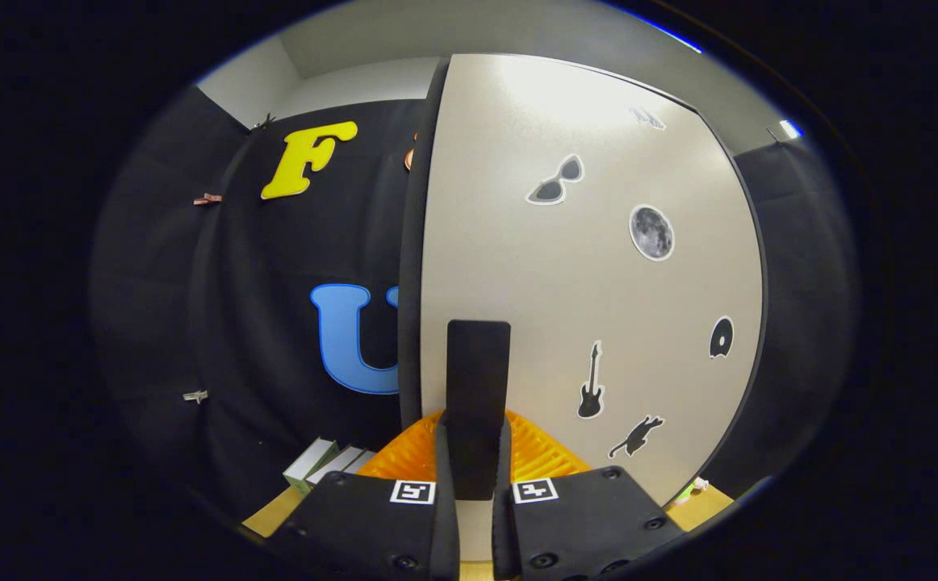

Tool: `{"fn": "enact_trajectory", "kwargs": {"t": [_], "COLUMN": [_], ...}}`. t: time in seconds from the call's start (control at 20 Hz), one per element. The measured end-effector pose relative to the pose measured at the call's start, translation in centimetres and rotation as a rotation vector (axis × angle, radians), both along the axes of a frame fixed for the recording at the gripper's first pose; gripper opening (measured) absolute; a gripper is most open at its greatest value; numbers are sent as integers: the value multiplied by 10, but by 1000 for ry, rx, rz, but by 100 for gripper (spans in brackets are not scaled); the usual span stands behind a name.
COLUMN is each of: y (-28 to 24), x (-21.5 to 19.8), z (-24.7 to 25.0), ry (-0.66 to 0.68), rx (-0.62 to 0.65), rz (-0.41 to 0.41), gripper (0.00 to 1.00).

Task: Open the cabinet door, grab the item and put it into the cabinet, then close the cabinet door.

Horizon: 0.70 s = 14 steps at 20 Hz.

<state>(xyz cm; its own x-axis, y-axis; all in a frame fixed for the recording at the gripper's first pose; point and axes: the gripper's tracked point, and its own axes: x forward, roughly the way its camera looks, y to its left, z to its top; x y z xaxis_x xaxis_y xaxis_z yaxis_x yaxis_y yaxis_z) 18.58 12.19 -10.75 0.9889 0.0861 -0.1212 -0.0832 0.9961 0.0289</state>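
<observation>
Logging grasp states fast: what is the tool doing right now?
Tool: closed, both fingers pressing on the dark handle of the pale cabinet door.

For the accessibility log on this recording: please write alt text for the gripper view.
The gripper is shut on the dark upright handle of a pale cabinet door, which carries small stickers. Beside the fingers lie flat boxes on a wooden table.
</observation>
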Motion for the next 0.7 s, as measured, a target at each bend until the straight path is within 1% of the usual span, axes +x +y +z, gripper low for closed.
{"fn": "enact_trajectory", "kwargs": {"t": [0.25, 0.4, 0.55, 0.7], "y": [-2, -12, -28, -47], "x": [-35, -57, -82, -108], "z": [9, 13, 16, 20], "ry": [29, 53, 63, 69], "rx": [17, 32, 0, -1], "rz": [73, 117, 117, 110], "gripper": [20, 20, 20, 20]}}
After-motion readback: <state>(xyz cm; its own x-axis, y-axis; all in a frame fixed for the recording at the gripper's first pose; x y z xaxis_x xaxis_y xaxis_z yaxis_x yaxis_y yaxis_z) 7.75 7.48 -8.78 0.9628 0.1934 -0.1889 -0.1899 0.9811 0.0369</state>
